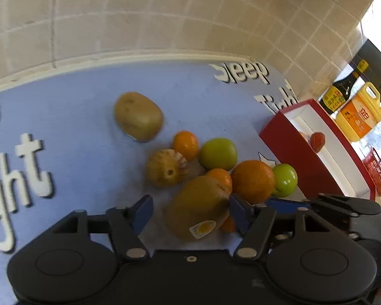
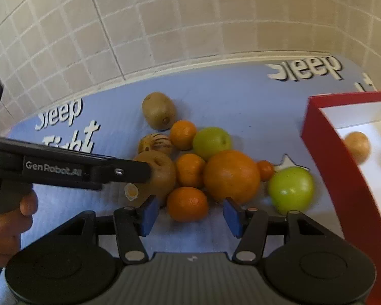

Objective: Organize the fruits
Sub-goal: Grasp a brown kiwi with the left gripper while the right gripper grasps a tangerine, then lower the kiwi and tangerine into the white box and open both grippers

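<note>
While both stand open, left gripper [image 1: 190,212] straddles a kiwi [image 1: 198,208], right gripper [image 2: 190,214] a mandarin [image 2: 187,204].

Left gripper [image 1: 189,209]: pitched steeply downward, its blue-padded jaws standing wide, one pad to each side of a stickered kiwi [image 1: 199,208], the right pad at the fruit's flank. Right gripper [image 2: 190,214]: likewise angled downward, jaws parted with open space between pads. The person's left hand [image 2: 5,228] wraps the left gripper's handle, fingers curled, at the right-wrist view's left edge.
</note>
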Available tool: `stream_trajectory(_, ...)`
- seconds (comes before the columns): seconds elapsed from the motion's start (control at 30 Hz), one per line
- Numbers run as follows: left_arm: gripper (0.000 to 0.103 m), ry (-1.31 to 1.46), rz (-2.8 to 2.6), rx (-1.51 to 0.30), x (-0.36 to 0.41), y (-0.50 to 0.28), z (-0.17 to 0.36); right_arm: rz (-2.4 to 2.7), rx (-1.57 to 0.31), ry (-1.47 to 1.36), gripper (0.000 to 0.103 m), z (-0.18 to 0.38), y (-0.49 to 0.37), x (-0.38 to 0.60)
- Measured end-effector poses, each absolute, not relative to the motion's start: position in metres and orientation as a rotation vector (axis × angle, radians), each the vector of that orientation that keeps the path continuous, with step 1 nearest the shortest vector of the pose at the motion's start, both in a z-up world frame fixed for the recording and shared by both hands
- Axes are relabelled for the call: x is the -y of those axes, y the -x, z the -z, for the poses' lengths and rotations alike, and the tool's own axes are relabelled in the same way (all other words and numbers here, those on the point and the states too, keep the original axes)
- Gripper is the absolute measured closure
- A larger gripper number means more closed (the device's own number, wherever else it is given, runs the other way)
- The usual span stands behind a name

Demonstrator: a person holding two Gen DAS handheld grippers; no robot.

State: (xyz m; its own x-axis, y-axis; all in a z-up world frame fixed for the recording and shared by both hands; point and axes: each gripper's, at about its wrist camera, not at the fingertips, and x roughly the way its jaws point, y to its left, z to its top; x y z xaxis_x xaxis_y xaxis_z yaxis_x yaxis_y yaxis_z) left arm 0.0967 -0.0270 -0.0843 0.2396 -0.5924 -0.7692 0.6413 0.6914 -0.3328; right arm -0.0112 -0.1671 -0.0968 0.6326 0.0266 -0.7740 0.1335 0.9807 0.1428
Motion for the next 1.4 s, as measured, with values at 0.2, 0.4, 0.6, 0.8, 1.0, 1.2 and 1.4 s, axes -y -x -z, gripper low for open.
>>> stream_trajectory(0.2, 0.023, -0.115, 0.852, -1.064, 0.046, -0.097, 0.101, 0.056, -0.914, -0.085, 0.045, 0.101, 0.000, 0.151)
stream_trajectory(0.4, 0.029, -0.096, 0.838, -1.046, 0.043, -0.093, 0.098, 0.044, -0.922, -0.126, 0.060, 0.111, 0.001, 0.161)
stream_trajectory(0.6, 0.030, -0.129, 0.820, -0.981, 0.042, -0.078, 0.077, 0.027, -0.904, -0.199, 0.062, 0.105, 0.009, 0.169)
stream_trajectory(0.8, 0.030, -0.157, 0.923, -0.823, 0.065, -0.062, 0.018, 0.116, -0.771, -0.281, 0.062, 0.050, 0.047, 0.219)
stream_trajectory(1.0, 0.030, -0.202, 1.119, -0.662, 0.140, -0.052, -0.038, 0.392, -0.587, -0.322, 0.062, -0.013, 0.089, 0.320)
stream_trajectory(1.2, 0.030, -0.299, 1.263, -0.692, 0.253, -0.061, -0.024, 0.585, -0.629, -0.379, 0.062, 0.006, 0.102, 0.391)
stream_trajectory(1.4, 0.030, -0.484, 1.323, -0.803, 0.341, -0.065, 0.046, 0.607, -0.754, -0.452, 0.062, 0.060, 0.093, 0.424)
